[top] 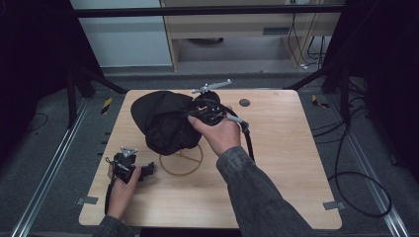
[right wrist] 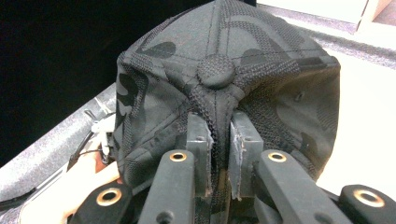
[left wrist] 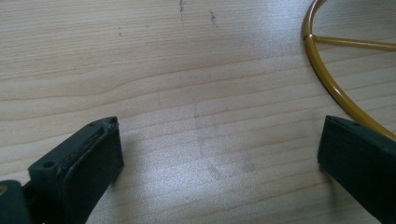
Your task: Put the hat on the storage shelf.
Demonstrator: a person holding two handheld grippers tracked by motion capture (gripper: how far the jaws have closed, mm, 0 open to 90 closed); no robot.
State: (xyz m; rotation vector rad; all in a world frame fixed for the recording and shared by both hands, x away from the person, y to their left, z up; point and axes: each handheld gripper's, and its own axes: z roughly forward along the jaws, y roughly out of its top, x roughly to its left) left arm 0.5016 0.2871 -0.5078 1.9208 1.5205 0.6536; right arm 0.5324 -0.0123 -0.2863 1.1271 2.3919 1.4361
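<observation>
A black patterned cap (top: 163, 121) sits over a gold wire stand whose ring base (top: 181, 161) lies on the wooden table (top: 281, 163). My right gripper (top: 193, 115) reaches into the cap from the right. In the right gripper view it (right wrist: 219, 122) is shut on a fold of the cap (right wrist: 275, 51) just below the top button (right wrist: 215, 71). My left gripper (top: 149, 170) rests low near the table's front left, left of the ring base. It (left wrist: 219, 123) is open over bare wood, with the gold ring (left wrist: 327, 79) just beyond its right jaw.
A small grey disc (top: 244, 102) lies on the table behind the right hand. Black cables (top: 365, 192) loop on the floor to the right. Metal rails (top: 44, 177) run along both sides of the table.
</observation>
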